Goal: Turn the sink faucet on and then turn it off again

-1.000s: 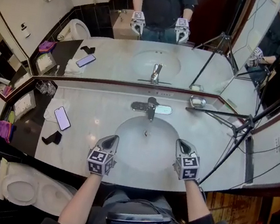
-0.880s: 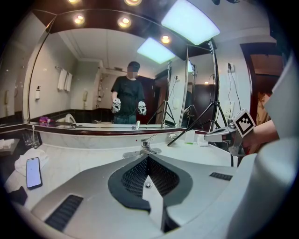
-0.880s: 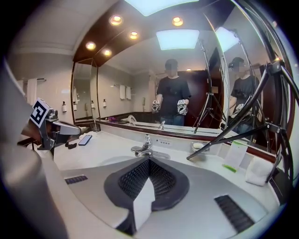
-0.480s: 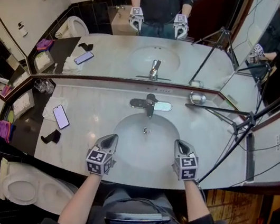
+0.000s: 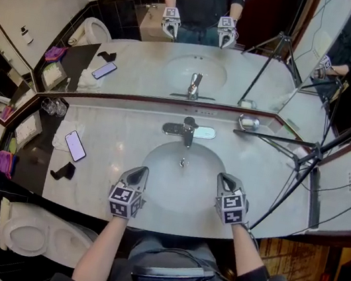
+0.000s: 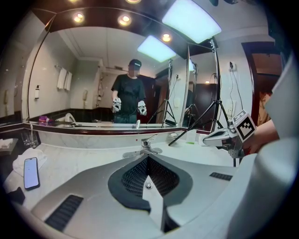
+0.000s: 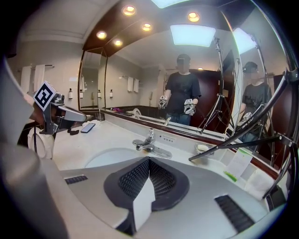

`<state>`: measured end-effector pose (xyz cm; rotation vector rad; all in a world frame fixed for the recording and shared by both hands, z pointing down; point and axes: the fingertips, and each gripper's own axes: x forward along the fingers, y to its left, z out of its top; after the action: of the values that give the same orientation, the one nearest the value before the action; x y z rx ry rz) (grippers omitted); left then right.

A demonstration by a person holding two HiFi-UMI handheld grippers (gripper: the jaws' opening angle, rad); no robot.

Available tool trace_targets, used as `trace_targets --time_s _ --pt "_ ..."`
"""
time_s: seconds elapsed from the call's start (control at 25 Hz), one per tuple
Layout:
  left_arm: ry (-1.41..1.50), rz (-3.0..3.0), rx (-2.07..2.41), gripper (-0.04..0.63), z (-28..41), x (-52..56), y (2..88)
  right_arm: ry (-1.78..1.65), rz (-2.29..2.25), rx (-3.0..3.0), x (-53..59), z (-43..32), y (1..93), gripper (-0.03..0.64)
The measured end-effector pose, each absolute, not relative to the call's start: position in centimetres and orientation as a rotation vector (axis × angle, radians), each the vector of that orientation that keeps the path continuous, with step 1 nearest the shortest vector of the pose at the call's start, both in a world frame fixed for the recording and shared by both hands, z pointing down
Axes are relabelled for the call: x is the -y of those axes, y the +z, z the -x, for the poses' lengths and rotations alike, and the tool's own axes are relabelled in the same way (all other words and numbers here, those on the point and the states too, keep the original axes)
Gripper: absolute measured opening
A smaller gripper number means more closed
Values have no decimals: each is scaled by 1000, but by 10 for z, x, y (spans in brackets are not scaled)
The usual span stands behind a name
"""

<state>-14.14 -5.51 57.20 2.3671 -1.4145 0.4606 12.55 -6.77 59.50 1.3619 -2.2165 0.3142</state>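
Observation:
The chrome single-lever faucet stands behind the white oval sink basin on the marble counter. No water stream shows under its spout. It also appears in the left gripper view as the faucet and in the right gripper view as the faucet. My left gripper hovers over the basin's front left rim, shut and empty. My right gripper hovers over the front right rim, also shut with nothing in it. Both point toward the faucet, well short of it. The left gripper and right gripper show their tips meeting.
A phone lies on a white cloth left of the basin, with a small black object nearer the edge. A soap dish and a black tripod stand on the right. A mirror backs the counter. A toilet is lower left.
My right gripper has rolled slightly, its marker cube more tilted. Both grippers remain over the basin's front edge.

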Motion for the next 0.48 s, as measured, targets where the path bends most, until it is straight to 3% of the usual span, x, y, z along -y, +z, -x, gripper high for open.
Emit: trace_targets --time_s 0.24,0.48 --pt "469 -2370 1406 -12 135 71 572 230 -1301 2192 99 -117 596 24" --pt "479 -2371 1397 -12 128 88 576 179 -1233 2206 139 -102 608 80"
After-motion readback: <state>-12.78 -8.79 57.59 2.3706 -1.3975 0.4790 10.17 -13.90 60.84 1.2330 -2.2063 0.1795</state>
